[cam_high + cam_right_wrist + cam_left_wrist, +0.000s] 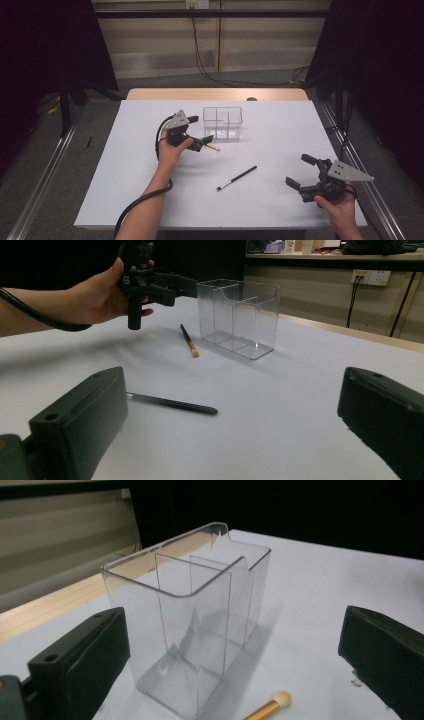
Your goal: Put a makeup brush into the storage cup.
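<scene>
Nearest, the right gripper (304, 176) hangs wide open at 5 o'clock. The left gripper (204, 140), jaws wide and empty, hovers over the gold-handled brush (189, 343). It's just beside the clear organizer (223, 123) at 12 o'clock, so a careless grab could knock that over.

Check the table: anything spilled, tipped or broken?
Nothing stands out. The clear organizer stands upright and empty; the orange-tipped brush and the black brush lie flat on the white table, outside it.

The clear organizer (223, 122) stands far-centre, blocking the way just right of the left gripper (202, 142); open table (280, 125) lies around the black brush (237, 178).
</scene>
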Demonstrator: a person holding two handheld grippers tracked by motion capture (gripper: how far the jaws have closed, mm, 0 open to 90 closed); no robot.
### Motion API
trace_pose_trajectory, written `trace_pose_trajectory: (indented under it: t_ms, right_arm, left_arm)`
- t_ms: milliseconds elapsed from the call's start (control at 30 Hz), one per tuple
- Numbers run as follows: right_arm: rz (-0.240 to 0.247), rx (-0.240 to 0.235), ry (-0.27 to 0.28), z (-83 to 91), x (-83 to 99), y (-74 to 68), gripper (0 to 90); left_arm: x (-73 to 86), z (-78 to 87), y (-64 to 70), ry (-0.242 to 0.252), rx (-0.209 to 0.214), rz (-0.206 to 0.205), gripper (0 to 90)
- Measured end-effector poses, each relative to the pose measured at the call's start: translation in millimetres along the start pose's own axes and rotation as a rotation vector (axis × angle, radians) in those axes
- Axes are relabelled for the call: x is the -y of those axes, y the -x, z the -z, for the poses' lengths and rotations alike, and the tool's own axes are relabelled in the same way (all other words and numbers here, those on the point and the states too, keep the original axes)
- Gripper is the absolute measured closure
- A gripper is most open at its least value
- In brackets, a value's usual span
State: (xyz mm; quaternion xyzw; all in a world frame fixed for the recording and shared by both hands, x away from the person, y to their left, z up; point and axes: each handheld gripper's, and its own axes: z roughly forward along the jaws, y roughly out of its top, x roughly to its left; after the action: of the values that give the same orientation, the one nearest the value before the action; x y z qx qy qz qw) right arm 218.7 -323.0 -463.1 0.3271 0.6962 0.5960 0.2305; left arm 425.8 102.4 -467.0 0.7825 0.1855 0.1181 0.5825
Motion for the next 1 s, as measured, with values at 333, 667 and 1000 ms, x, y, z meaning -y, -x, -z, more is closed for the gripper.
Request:
trace_pose_trajectory:
  t_ms: [333, 667, 1000]
  right_arm:
    - [0.005, -0.004, -0.008, -0.7, -0.2, -0.3, 0.0]
    - [0.007, -0.005, -0.014, -0.9, -0.1, -0.4, 0.0]
    - [0.011, -0.012, -0.022, -2.1, 0.3, -1.2, 0.0]
  left_arm:
    - [-6.9, -4.9, -4.2, -0.152, 0.063, 0.004, 0.0]
    - [-11.9, -7.2, -13.5, -0.307, 0.084, 0.021, 0.0]
    - [-15.1, -11.7, -17.7, -0.425, 0.105, 0.036, 0.0]
